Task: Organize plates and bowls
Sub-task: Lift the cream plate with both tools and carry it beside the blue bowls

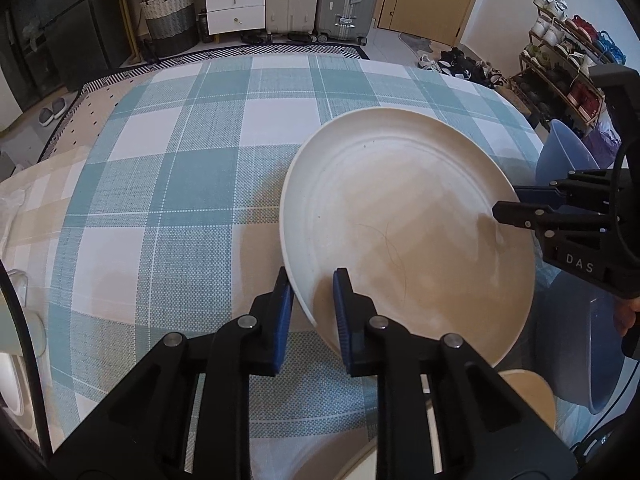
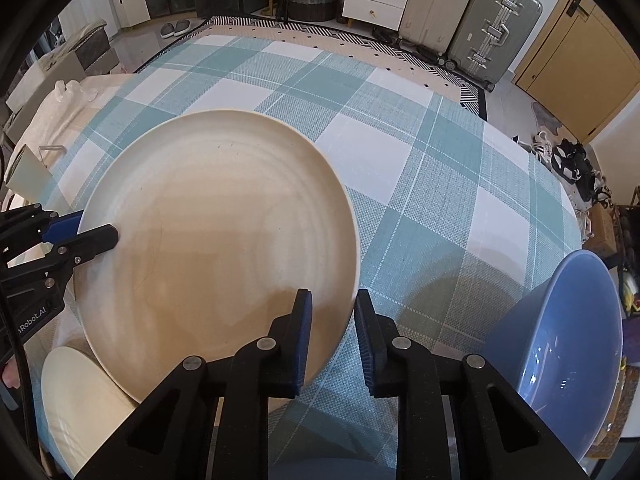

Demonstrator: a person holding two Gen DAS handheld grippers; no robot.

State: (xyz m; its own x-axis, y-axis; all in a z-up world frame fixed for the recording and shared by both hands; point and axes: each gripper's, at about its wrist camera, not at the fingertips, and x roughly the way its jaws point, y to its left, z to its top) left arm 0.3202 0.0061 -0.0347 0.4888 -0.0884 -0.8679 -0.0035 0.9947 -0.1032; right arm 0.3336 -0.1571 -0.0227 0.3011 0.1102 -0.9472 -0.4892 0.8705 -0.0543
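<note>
Large cream plate (image 1: 400, 216) gripped at opposite rims by left gripper (image 1: 312, 312) and right gripper (image 2: 332, 336), both clenched, above checked tablecloth (image 1: 180, 184). Not yet stacked. Remaining: smaller plate (image 2: 80, 400), blue bowl (image 2: 560, 340), both unsorted.

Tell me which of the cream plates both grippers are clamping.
The large cream plate, gripped at opposite rims by the left gripper and right gripper; the smaller cream plate lies untouched beneath it.

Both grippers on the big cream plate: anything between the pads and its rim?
Nothing visible. The left gripper straddles the cream plate at its near rim, and the right gripper clamps the opposite rim. Both are shut directly on the rim, with only checked tablecloth underneath.
</note>
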